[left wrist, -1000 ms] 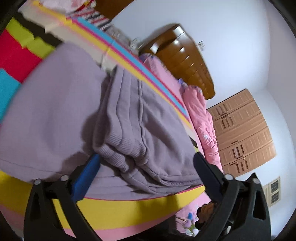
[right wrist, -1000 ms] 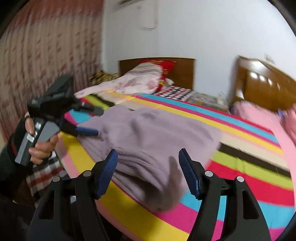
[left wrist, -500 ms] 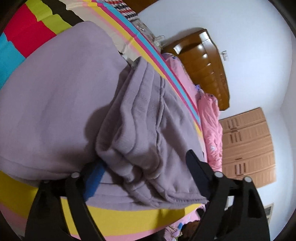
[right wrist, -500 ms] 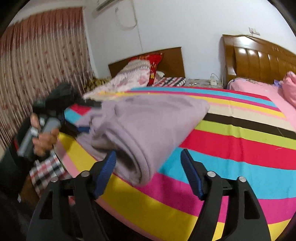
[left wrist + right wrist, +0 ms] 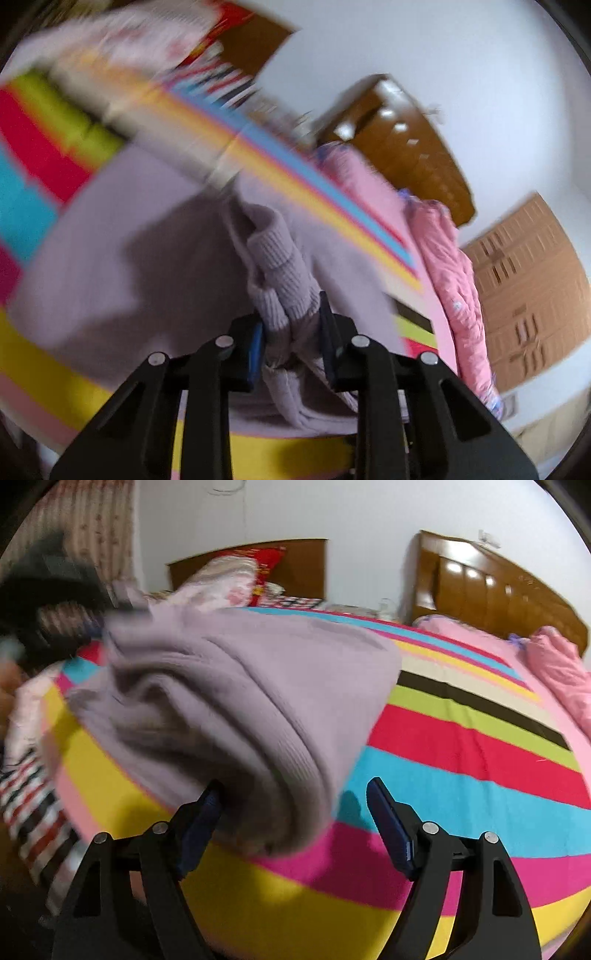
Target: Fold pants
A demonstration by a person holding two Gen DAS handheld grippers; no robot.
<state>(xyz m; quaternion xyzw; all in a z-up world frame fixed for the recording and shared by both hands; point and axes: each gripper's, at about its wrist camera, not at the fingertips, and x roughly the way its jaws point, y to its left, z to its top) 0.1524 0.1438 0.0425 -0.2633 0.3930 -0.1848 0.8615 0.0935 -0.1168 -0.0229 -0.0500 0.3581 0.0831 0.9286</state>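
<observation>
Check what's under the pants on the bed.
The pants lie on a striped bedspread; yellow, pink and blue stripes run under their edges. The stripes beneath the cloth are hidden. The left tongs pinch the ribbed cuffs; the right tongs are open.

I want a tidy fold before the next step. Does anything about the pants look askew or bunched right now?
Yes. The lilac pants lie rumpled on the striped bedspread, with thick creases near the open right gripper. The left gripper is shut on the ribbed cuffs, bunching them together.
</observation>
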